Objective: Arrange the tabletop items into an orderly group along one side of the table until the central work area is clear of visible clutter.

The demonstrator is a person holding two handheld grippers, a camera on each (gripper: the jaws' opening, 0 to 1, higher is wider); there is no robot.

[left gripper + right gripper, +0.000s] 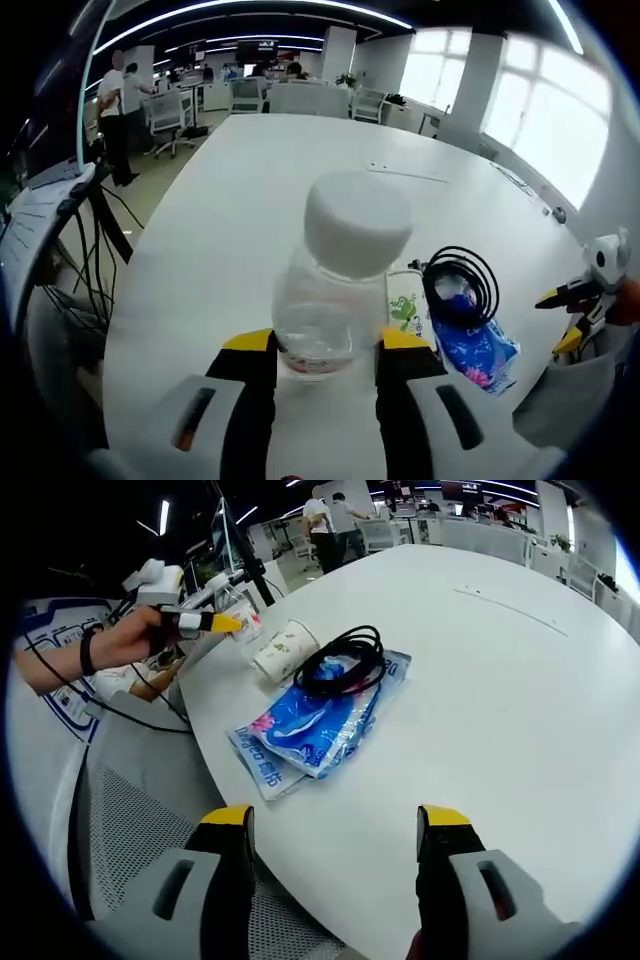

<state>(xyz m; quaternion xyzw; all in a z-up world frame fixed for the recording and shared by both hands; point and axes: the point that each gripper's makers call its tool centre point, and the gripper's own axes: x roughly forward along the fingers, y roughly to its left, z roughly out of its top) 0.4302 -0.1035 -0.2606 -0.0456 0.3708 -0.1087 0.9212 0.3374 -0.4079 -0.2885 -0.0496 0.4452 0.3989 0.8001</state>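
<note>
While the worktop (pixel 250 190) is carrying everything near one edge:
Left tongs (pixel 325 345): closing on the clear bottle (pixel 330 290) with a white cap, both yellow-tipped jaws pressing its base.
Right tongs (pixel 335 820): gaping wide, holding nothing, hovering over the worktop rim.
Blue packet (pixel 315 725): lying ahead of the right tongs, a black cable coil (pixel 345 660) resting on it.
Paper cup (pixel 285 648): lying on its side, touching the packet's far end.

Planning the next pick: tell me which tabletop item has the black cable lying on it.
The blue plastic packet. The coiled black cable rests on its upper end, while the paper cup lies on its side beside it, and the clear bottle stands between the left gripper fingers.
</note>
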